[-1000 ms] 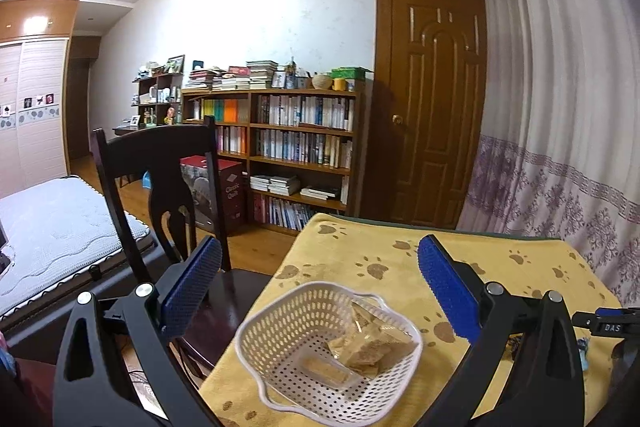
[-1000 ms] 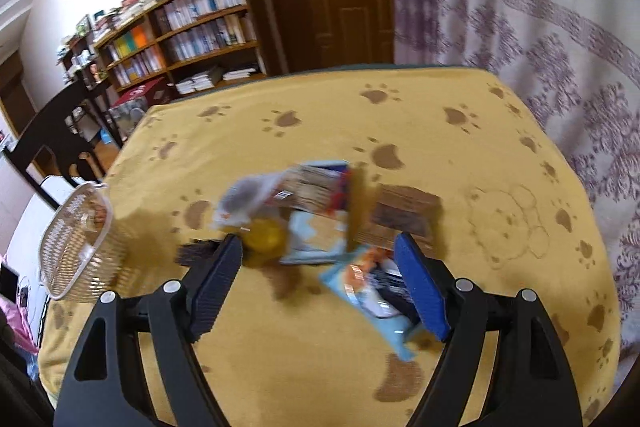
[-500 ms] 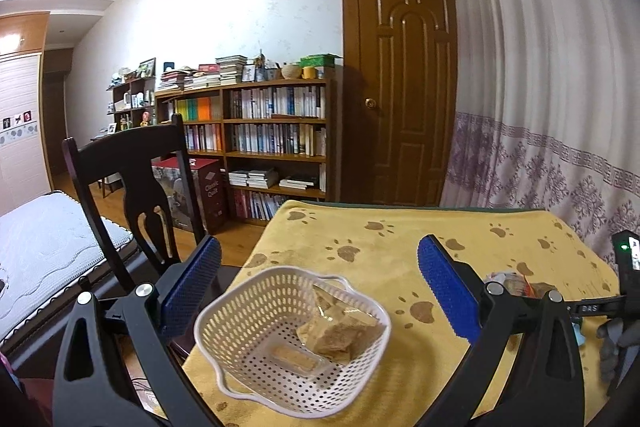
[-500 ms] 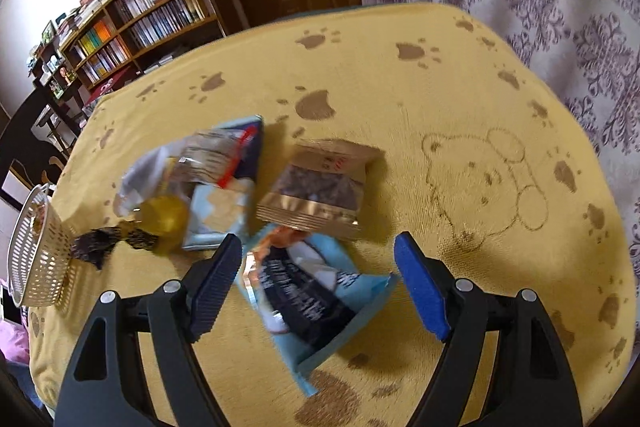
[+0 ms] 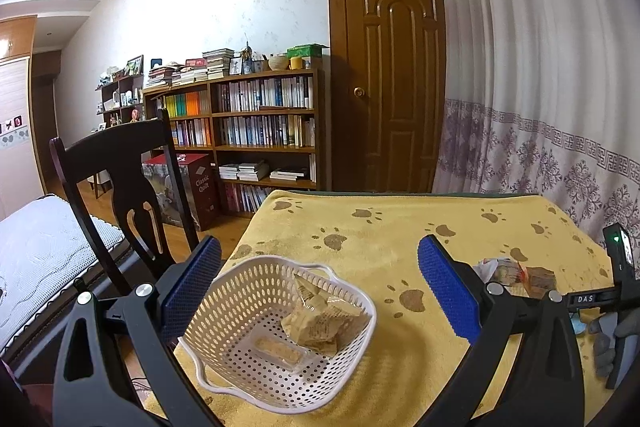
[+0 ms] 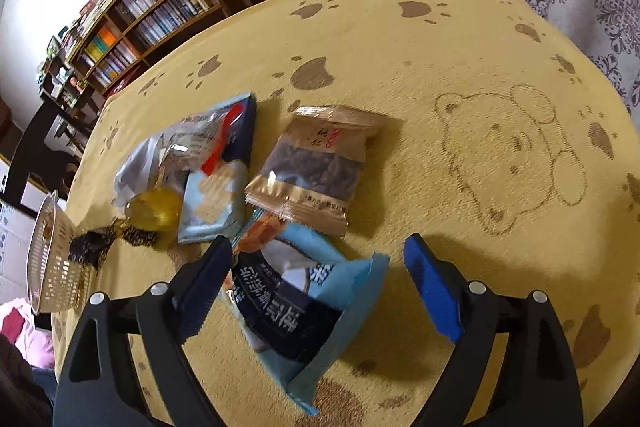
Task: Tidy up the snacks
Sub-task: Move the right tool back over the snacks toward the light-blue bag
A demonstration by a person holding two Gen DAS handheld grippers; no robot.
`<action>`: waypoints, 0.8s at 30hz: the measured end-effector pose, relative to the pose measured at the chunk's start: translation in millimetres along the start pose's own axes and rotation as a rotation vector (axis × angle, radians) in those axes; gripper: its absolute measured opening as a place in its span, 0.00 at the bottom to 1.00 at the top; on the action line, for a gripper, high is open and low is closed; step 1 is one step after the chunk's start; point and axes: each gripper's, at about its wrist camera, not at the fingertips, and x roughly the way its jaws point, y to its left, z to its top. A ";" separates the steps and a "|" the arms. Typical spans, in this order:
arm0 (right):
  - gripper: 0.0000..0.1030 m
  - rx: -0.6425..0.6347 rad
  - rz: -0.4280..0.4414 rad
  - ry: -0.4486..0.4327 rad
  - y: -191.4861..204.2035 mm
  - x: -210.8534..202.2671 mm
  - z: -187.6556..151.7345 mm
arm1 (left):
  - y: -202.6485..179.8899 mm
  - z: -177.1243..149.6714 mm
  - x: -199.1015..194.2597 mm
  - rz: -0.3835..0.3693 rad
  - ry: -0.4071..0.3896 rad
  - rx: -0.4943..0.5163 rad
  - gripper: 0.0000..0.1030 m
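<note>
My right claw [image 6: 316,287] hangs spread over the pale blue packet [image 6: 304,311], which fills the gap between its fingers. Beyond that packet the brown pouch [image 6: 316,163] and a heap of wrappers [image 6: 192,163] crowd the counter [image 6: 460,67]; right of the pouch the cloth lies bare. My left claw [image 5: 316,291] straddles the white basket [image 5: 256,311], a dark chair [image 5: 120,187] just left of it.

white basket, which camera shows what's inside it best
The left wrist view: it looks down into the white basket, showing tan wrapped snacks. The right wrist view catches only its side wall at the left edge.
</note>
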 end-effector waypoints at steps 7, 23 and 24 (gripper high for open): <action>0.85 -0.111 0.010 0.021 22.6 -4.2 -21.5 | -0.3 -0.8 0.6 -0.002 0.003 0.004 0.97; 0.85 -0.276 0.143 0.039 58.7 -42.0 -105.2 | -16.0 -11.0 9.3 -0.010 0.035 0.051 0.97; 0.85 -0.275 0.132 0.025 57.4 -45.5 -106.3 | -17.7 -11.4 10.0 -0.009 0.037 0.056 0.97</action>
